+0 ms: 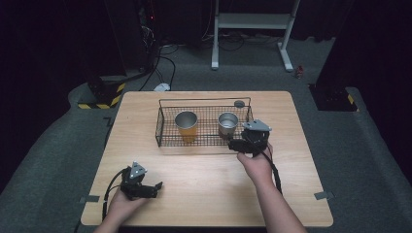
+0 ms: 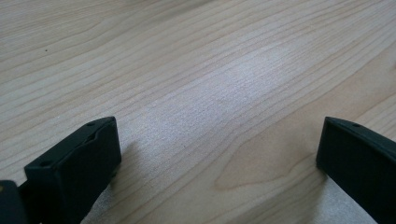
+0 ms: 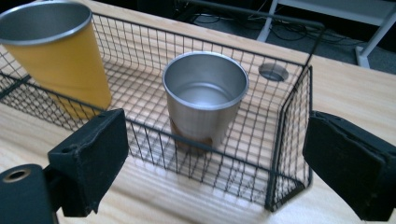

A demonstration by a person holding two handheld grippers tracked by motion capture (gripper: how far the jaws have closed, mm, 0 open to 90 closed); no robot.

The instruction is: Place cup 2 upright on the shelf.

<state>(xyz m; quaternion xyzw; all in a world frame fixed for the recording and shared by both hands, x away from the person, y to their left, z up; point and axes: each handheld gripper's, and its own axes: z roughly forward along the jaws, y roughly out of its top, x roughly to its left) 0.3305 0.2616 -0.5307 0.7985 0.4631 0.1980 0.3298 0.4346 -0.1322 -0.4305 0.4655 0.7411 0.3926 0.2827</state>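
A black wire basket (image 1: pixel 165 138) stands on the far half of the wooden table (image 1: pixel 204 174). Inside it, upright, are a yellow cup (image 1: pixel 186 125) at the left and a silver metal cup (image 1: pixel 228 123) at the right. My right gripper (image 1: pixel 237 144) is open just in front of the basket's right end, and its view looks at the silver cup (image 3: pixel 205 100), the yellow cup (image 3: pixel 58 51) and the basket's near wall (image 3: pixel 210 163) with nothing between the jaws. My left gripper (image 1: pixel 156 189) rests open low over bare wood near the front left; its view has the table (image 2: pixel 210 93) between wide jaws.
A small round hole (image 1: pixel 239 103) sits in the tabletop behind the basket's right corner. Beyond the table are a white metal stand (image 1: pixel 252 29), cables on the grey floor and a striped black-yellow block (image 1: pixel 104 94) at the left.
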